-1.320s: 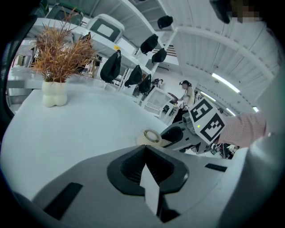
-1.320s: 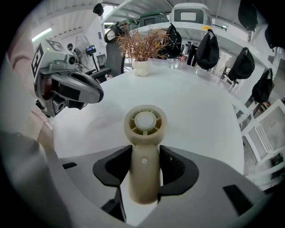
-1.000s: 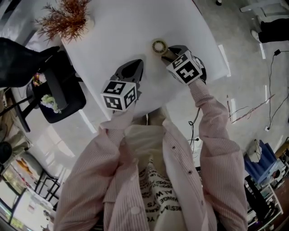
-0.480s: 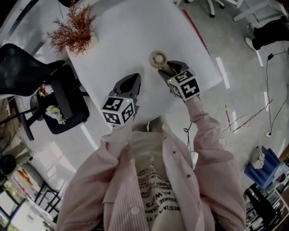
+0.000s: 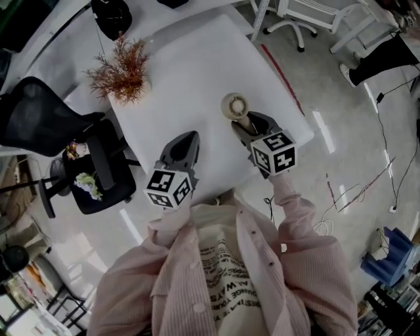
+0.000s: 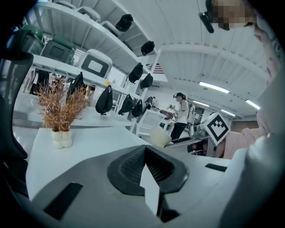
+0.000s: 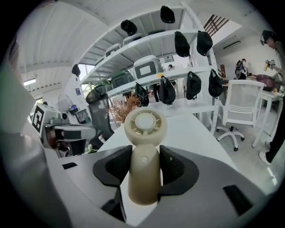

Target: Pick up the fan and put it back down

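A cream hand-held fan (image 5: 234,105) is up off the white table (image 5: 190,65); its round head points away from me. My right gripper (image 5: 246,126) is shut on its handle. In the right gripper view the handle (image 7: 143,173) sits upright between the dark pads (image 7: 115,165), with the fan head (image 7: 145,126) above them and the right gripper (image 7: 144,153) closed round it. My left gripper (image 5: 186,140) hangs beside it to the left, shut and empty. In the left gripper view its jaws meet at the left gripper's tip (image 6: 144,149), and the fan (image 6: 159,136) shows beyond.
A dried plant in a small white pot (image 5: 122,71) stands at the table's far left (image 6: 60,111). A black office chair (image 5: 49,125) is left of the table, a white chair (image 5: 308,16) beyond it. Cables (image 5: 367,170) lie on the floor at right.
Both grippers have risen above the table, the right one carrying the fan up with it. Neither gripper's jaws have changed.
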